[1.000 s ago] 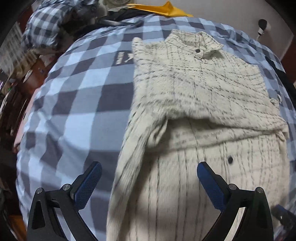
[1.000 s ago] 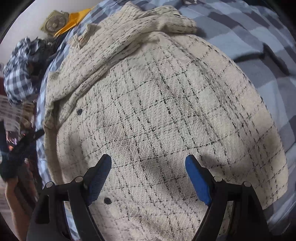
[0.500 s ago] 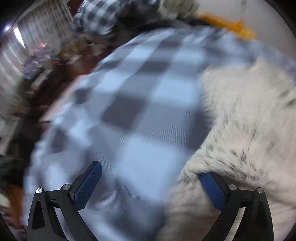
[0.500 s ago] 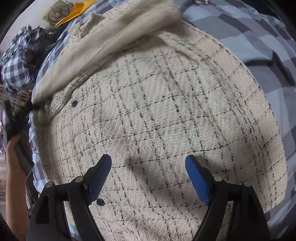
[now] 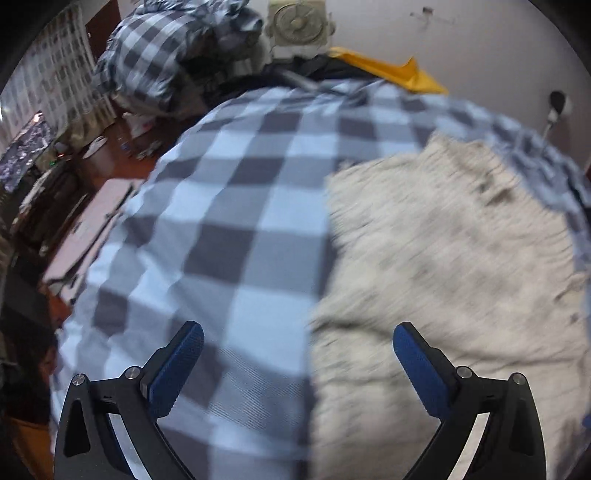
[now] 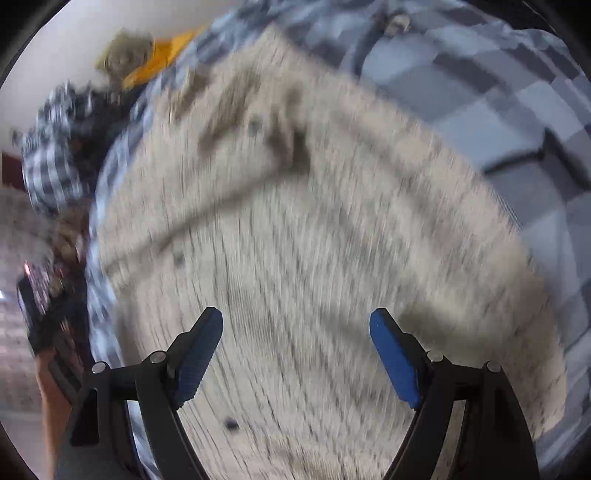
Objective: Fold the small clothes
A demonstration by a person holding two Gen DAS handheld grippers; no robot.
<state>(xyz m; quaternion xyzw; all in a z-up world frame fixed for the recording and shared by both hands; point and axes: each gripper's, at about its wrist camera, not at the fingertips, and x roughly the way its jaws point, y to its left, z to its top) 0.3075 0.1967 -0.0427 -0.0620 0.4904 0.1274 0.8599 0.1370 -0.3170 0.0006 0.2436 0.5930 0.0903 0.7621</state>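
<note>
Cream woven jacket with thin dark check lines (image 6: 332, 240) lies spread on a bed covered by a blue-and-grey checked sheet (image 5: 229, 229). Both views are motion-blurred, so fine detail in the weave is lost. In the right wrist view the garment fills most of the frame; a folded-over part crosses its upper half, and dark buttons show on the lower panel. Sheet visible along the right edge.

Left gripper (image 5: 298, 363): jaws wide, blue pads apart, nothing between them. It hangs over the jacket's left edge, one pad above bare sheet, the other above cream cloth. No contact visible.

Right gripper (image 6: 296, 352): jaws wide, nothing gripped, above the jacket's lower panel.

Beyond the bed's far end: crumpled checked bedding (image 5: 173, 55), a pale box fan (image 5: 297, 22) against a white wall, a yellow item (image 5: 399, 74) at the bed's far edge.
</note>
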